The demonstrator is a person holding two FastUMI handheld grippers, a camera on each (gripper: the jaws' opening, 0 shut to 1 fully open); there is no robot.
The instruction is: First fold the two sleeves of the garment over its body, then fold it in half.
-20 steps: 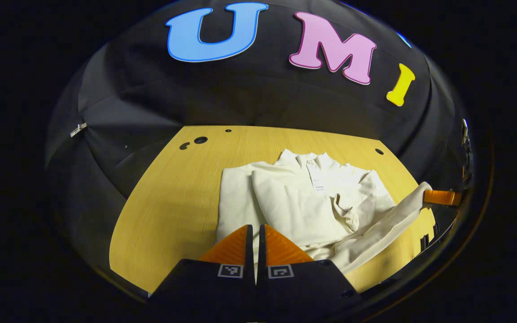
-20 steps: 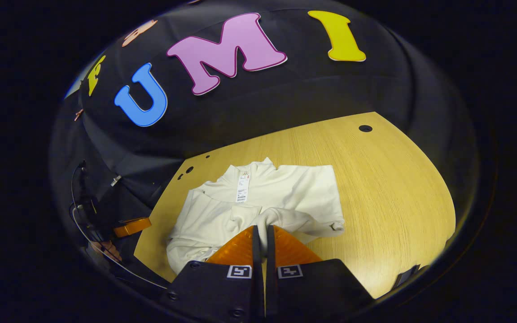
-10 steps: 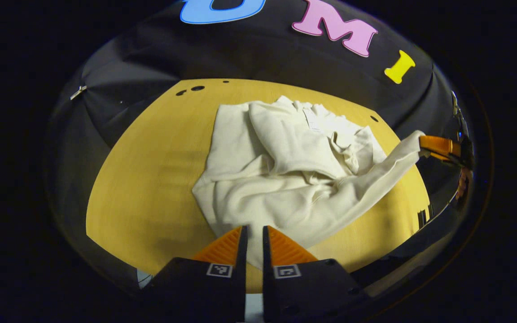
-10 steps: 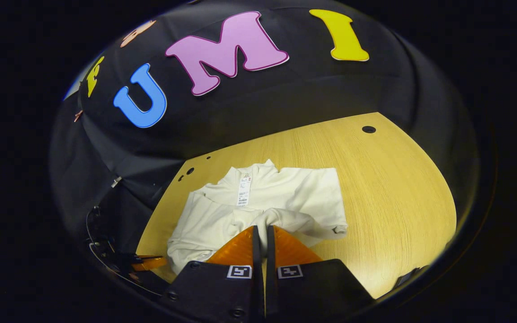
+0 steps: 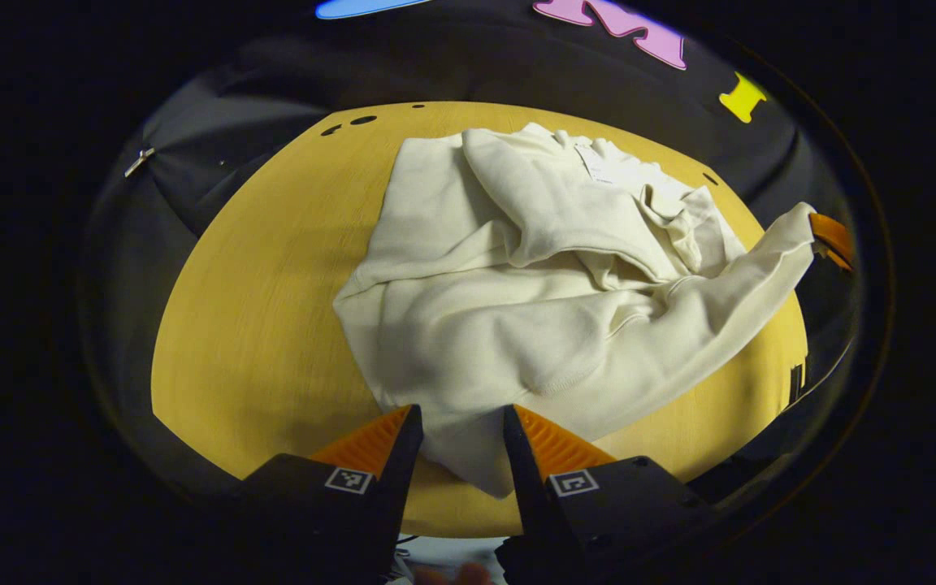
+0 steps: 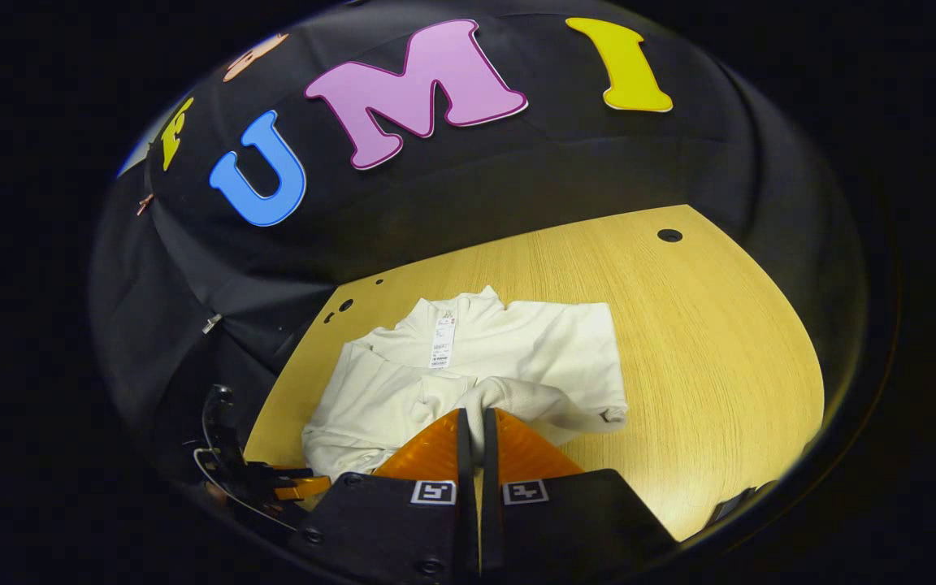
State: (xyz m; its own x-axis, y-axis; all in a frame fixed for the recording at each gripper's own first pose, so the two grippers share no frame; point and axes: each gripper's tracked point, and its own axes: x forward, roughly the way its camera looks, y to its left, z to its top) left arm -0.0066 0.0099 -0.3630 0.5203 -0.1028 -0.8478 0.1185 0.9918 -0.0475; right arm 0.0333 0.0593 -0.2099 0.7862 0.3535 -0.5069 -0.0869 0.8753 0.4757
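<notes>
A cream sweatshirt (image 5: 517,268) with a high collar and a paper tag lies rumpled on the wooden table (image 5: 257,309). In the left gripper view my left gripper (image 5: 461,410) is open at the near edge, and the garment's near corner lies loose on the table between its spread fingers. At the far right, the right gripper (image 5: 829,236) pulls a long band of the fabric taut. In the right gripper view my right gripper (image 6: 474,414) is shut on a fold of the sweatshirt (image 6: 476,357). The left gripper (image 6: 297,487) shows low at the left there.
Small round holes (image 5: 362,119) mark the far left of the table, and another hole (image 6: 669,235) sits at the far right. Bare wood (image 6: 704,349) stretches to the right of the garment. Black cloth walls surround the table.
My left gripper has opened and let go of the garment's near edge, and its view has tipped down over the table. The right gripper has stayed shut on the fabric, nearly still.
</notes>
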